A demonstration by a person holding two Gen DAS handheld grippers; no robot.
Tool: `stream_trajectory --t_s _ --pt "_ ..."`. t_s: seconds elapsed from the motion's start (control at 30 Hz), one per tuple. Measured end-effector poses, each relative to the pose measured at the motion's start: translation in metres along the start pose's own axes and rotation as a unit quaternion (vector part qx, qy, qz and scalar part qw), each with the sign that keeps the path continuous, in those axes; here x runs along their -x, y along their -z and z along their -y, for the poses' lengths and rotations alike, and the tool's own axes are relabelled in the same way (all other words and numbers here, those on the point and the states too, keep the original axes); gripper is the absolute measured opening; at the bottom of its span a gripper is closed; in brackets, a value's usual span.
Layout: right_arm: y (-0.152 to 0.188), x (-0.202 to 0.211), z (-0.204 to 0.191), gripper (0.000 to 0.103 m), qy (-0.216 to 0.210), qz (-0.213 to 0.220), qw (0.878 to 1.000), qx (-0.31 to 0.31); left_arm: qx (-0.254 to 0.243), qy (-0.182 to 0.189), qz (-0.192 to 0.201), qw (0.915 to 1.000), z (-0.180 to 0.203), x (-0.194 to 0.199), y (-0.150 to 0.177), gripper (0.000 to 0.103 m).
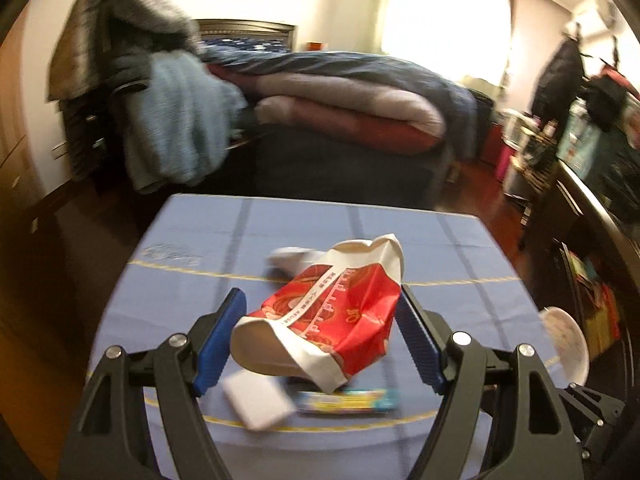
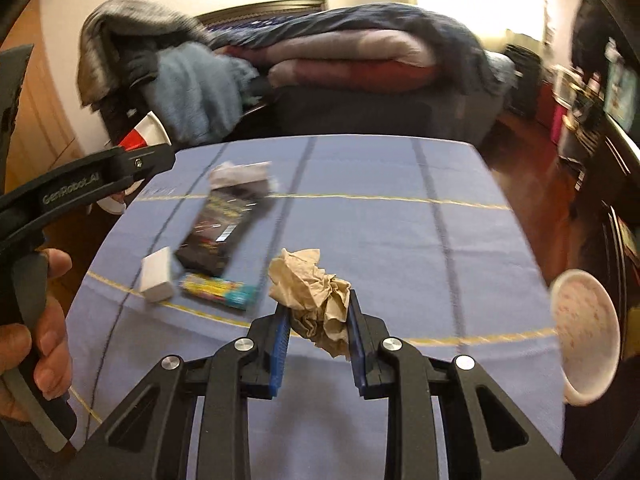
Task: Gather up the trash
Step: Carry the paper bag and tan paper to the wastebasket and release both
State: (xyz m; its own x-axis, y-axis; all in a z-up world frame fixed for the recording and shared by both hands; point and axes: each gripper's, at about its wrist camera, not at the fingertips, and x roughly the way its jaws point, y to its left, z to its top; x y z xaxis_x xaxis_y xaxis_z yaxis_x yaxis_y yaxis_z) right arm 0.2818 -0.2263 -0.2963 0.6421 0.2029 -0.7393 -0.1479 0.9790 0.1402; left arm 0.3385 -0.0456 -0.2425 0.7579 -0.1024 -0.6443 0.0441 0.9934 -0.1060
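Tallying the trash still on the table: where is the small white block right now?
In the right wrist view the white block lies on the blue tablecloth, left of centre, beside the colourful flat box and the black packet.

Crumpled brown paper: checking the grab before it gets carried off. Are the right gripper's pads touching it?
Touching. The right wrist view shows both blue pads pressed against the crumpled brown paper.

On the table [image 2: 400, 240]: dark packet [image 2: 218, 232], with small block [image 2: 158, 276] left and flat box [image 2: 218, 290] in front. Crumpled paper [image 2: 316, 300] right of these. Bed [image 2: 360, 60] behind the table.
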Motion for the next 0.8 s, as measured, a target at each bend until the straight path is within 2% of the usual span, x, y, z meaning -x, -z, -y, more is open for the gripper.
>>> stream_trajectory --t_s 0.17,0.37,0.47,0.67,0.8 --pt "0.010 0.022 0.048 0.027 0.023 0.017 0.999 -0.043 -0.039 0.042 -0.003 0.9984 0.054 0.000 0.000 0.076" --pt "0.021 0.044 0.105 0.027 0.059 0.037 0.993 -0.097 -0.085 0.100 -0.012 0.9912 0.126 -0.005 0.006 0.076" --pt "0.029 0.056 0.137 0.027 0.082 0.047 0.987 -0.128 -0.108 0.135 -0.023 0.9848 0.165 -0.009 0.012 0.076" --pt "0.047 0.079 0.202 0.028 0.133 0.063 0.971 -0.188 -0.141 0.180 -0.035 0.9729 0.227 -0.018 0.022 0.076" --pt "0.055 0.088 0.232 0.028 0.163 0.068 0.961 -0.212 -0.168 0.211 -0.046 0.9619 0.269 -0.025 0.029 0.076"
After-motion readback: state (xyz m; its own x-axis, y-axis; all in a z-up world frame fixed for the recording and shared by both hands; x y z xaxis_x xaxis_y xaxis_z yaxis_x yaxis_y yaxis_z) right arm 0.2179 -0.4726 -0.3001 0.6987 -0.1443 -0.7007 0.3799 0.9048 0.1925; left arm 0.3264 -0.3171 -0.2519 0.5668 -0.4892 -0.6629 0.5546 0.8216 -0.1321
